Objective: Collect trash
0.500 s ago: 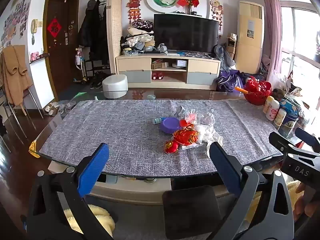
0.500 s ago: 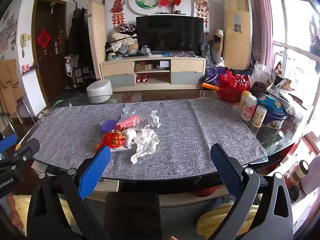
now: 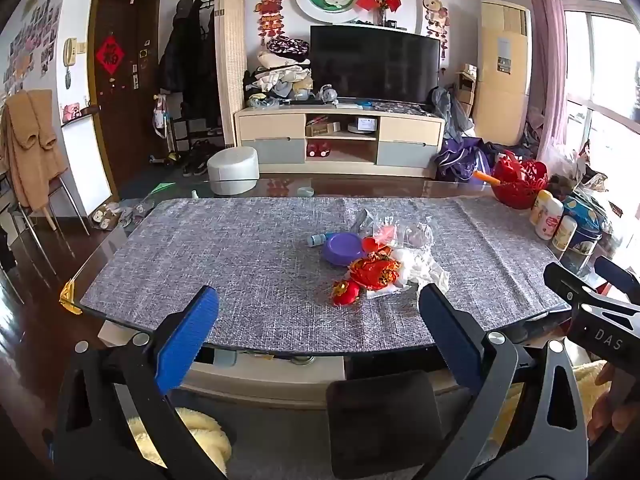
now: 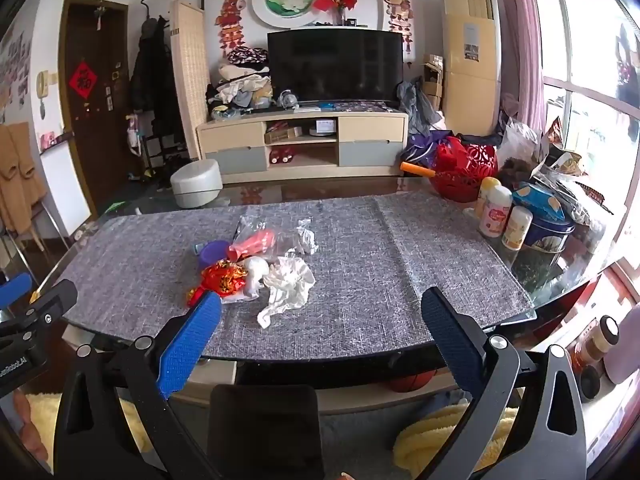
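Note:
A heap of trash lies mid-table on the grey cloth [image 3: 240,264]: a red-and-gold wrapper [image 3: 374,272] [image 4: 224,276], a purple lid [image 3: 342,248] [image 4: 212,252], crumpled white tissue [image 4: 290,282] [image 3: 416,266], clear plastic with something pink-red inside [image 4: 258,236], and a small paper wad [image 4: 306,238]. My left gripper [image 3: 318,334] hangs open before the table's near edge, nothing between its blue pads. My right gripper [image 4: 320,334] is open too, short of the edge, with the tissue beyond its left finger. Each gripper shows at the other view's border.
At the table's right end stand several bottles [image 4: 496,212], a blue tin [image 4: 550,232] and a red basket [image 4: 464,172]. A dark chair back [image 3: 380,420] sits below the near edge. Beyond the table are a TV cabinet [image 3: 340,140] and a white stool [image 3: 232,170].

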`<state>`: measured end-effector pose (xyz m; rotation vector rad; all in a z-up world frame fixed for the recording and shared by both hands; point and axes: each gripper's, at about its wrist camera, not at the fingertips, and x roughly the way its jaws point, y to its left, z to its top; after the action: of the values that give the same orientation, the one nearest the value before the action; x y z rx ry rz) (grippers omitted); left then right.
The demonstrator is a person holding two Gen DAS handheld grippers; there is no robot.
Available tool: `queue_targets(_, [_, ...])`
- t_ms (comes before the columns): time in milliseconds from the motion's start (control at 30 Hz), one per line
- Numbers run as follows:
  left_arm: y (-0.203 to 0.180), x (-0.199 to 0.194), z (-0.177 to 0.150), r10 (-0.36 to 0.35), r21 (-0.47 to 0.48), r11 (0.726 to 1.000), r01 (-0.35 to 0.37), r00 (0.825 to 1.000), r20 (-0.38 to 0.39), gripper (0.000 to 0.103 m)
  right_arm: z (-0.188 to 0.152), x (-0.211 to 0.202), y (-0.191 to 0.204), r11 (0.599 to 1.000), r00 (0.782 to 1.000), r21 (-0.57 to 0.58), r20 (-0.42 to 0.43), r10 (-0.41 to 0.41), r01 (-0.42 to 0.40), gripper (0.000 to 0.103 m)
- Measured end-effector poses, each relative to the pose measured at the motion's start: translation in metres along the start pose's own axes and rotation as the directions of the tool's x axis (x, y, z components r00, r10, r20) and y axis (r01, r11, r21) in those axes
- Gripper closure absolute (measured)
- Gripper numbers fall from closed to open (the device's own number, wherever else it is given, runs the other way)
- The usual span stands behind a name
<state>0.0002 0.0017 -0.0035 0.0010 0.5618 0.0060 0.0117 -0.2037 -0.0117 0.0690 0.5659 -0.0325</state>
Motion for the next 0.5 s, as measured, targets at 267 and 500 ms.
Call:
queue_targets(267, [0.0002,0.0005,0.0006,0.001,0.001,1.000,-0.001,1.000,-0.003,0.008,-0.0027,0.0026,0.0011,1.000,1.000,0.005,-0.008,-0.001,0.001,0.003])
queue_targets(500, [0.0067,0.0051,-0.0028,0.015,-0.007,1.000,-0.015,1.000,0.003,0.008,-0.0023,0.0029,0.0015,1.000,1.000,0.004,-0.005,-0.005,0.005,0.003])
